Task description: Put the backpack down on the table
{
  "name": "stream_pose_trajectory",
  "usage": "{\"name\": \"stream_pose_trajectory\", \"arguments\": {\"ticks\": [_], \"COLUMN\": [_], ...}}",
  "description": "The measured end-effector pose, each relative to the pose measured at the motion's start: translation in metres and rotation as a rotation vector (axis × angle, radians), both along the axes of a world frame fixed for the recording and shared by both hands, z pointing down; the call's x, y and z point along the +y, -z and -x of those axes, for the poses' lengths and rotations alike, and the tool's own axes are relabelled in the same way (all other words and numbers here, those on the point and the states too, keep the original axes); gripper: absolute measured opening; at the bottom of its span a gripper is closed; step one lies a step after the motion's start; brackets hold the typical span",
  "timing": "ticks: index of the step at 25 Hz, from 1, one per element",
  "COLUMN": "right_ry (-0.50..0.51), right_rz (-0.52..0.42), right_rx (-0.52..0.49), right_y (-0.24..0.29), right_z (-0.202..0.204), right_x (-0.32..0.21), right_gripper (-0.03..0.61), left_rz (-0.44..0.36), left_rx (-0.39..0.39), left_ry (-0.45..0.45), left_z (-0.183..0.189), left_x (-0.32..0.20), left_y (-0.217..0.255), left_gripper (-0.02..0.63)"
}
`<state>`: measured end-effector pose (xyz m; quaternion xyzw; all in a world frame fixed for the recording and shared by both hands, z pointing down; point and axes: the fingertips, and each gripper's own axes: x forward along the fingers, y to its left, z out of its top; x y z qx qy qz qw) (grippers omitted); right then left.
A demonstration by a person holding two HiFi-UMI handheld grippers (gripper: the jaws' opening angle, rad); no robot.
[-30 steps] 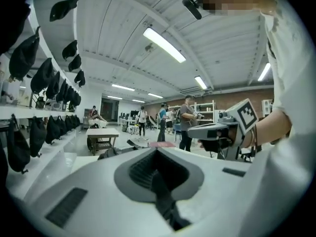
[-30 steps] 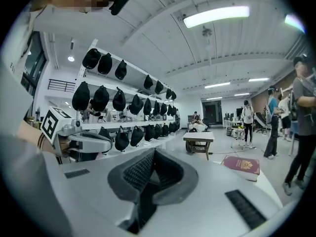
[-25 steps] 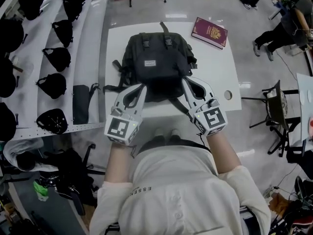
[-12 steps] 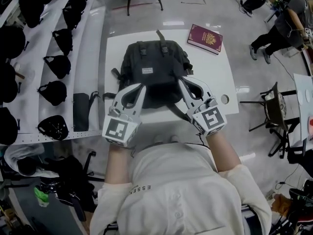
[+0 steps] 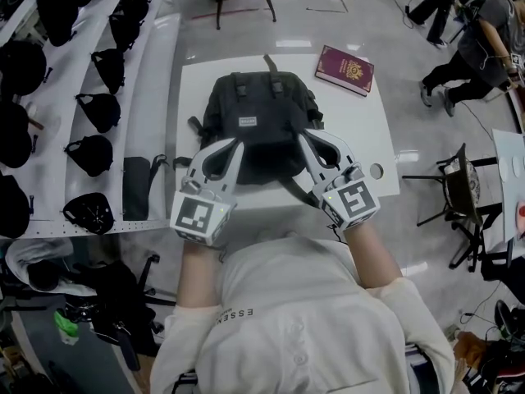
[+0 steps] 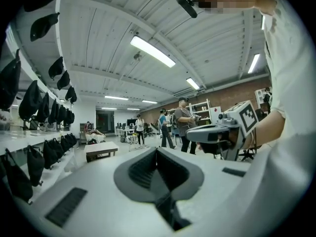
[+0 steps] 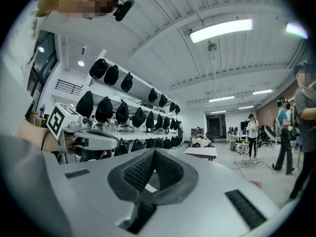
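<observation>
Onto the worktop, settling the backpack further — nearly down, clamping it in closed left gripper and right gripper.

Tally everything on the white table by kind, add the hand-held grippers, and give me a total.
Black backpack: 1
Maroon book: 1
Hand-held gripper: 2 (left hand-held gripper, right hand-held gripper)
Total: 4

Both grippers' fingers hide the near edge of the backpack.
</observation>
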<state>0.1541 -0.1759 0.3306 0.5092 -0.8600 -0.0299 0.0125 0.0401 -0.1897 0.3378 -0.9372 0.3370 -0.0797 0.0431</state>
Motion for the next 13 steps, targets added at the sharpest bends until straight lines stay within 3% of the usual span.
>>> {"name": "stream_pose_trajectory", "arguments": {"ticks": [13], "right_ry": [-0.013], "right_rz": [0.025], "right_rx": [-0.062], "right_y": [0.003], "right_z": [-0.008], "right_x": [-0.001], "right_gripper": [0.014], "left_rz": [-0.038], "left_rx": [0.016], "left_ry": [0.042], "left_z": [0.009], "left_x": [0.005], "left_y": [0.013], "left_gripper": [0.003]}}
